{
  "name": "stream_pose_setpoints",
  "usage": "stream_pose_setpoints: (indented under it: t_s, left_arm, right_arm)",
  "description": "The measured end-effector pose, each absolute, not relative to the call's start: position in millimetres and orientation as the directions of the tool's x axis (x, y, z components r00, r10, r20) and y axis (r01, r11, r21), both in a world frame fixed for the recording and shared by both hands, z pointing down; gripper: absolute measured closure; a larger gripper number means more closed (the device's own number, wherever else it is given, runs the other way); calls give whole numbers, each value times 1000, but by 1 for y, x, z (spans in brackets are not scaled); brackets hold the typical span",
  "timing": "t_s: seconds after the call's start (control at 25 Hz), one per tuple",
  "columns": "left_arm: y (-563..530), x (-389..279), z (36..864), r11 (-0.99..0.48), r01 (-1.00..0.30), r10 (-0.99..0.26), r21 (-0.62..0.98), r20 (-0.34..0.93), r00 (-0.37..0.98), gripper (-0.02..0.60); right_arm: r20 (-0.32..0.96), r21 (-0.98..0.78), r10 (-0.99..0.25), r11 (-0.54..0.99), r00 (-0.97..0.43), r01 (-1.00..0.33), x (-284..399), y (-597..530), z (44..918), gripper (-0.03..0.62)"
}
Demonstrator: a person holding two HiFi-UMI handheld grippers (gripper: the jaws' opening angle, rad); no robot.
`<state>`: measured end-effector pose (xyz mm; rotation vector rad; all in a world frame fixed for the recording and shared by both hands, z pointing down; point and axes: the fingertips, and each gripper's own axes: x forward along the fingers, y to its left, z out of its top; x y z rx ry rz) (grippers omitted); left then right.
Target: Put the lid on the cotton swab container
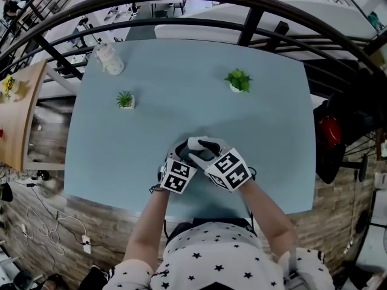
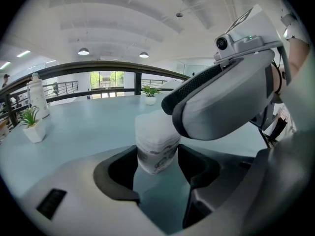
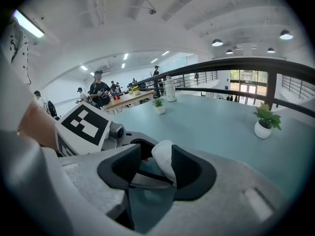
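Note:
The cotton swab container (image 2: pixel 156 146), a white tub with grey print, stands upright on the light blue table (image 1: pixel 193 113) between the jaws of my left gripper (image 2: pixel 156 162), which is shut on its sides. Its top is hidden under my right gripper (image 2: pixel 221 102), which reaches in from above. The right gripper view has the white lid (image 3: pixel 165 162) edge-on between the jaws of my right gripper (image 3: pixel 156 167), shut on it. In the head view my left gripper (image 1: pixel 186 154) and my right gripper (image 1: pixel 204 156) meet near the table's front edge, with a white piece (image 1: pixel 196 142) showing between them.
A white bottle (image 1: pixel 110 59) stands at the table's far left corner. A small potted plant (image 1: pixel 125 99) sits left of middle, another potted plant (image 1: pixel 238 80) at the far right. A dark railing (image 1: pixel 254 20) runs behind the table. A wooden table (image 1: pixel 21 110) is to the left.

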<state>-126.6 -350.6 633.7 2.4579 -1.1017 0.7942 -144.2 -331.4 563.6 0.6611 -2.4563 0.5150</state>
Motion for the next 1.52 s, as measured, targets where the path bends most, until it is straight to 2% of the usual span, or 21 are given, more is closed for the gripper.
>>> stream_pose_setpoints:
  t_s: [0.32,0.6,0.84,1.04,1.24,1.52]
  left_arm:
    - [-347,-130,624,-611,-790,-617,50,594,516,327]
    - [-312,-136,611,-588,-807,-638,58,580,507,327]
    - [-265,-143,598,-513,-852,-686,107,546,481,390]
    - [-222,-144,585,-460,-880,-725,121,521,451,465]
    - [-184,-142,560,-433,-894,-760,115,486,431,525]
    - [-128,-128,536,-434,-892,-773,131,455,442,554]
  right_arm:
    - [581,-204,-366,799,-727,-566,-144,-329,562,410]
    - [552,-141,-457,774,-698,-617,-127,-309,551,410]
    - [519,-132,-521,735,-678,-665,-104,-271,541,411]
    - [505,-122,-542,726,-672,-677,-84,-226,536,439]
    - [494,-97,-565,720,-661,-687,-72,-186,521,503]
    - [447,-54,-620,701,-645,-712,-53,-135,498,583]
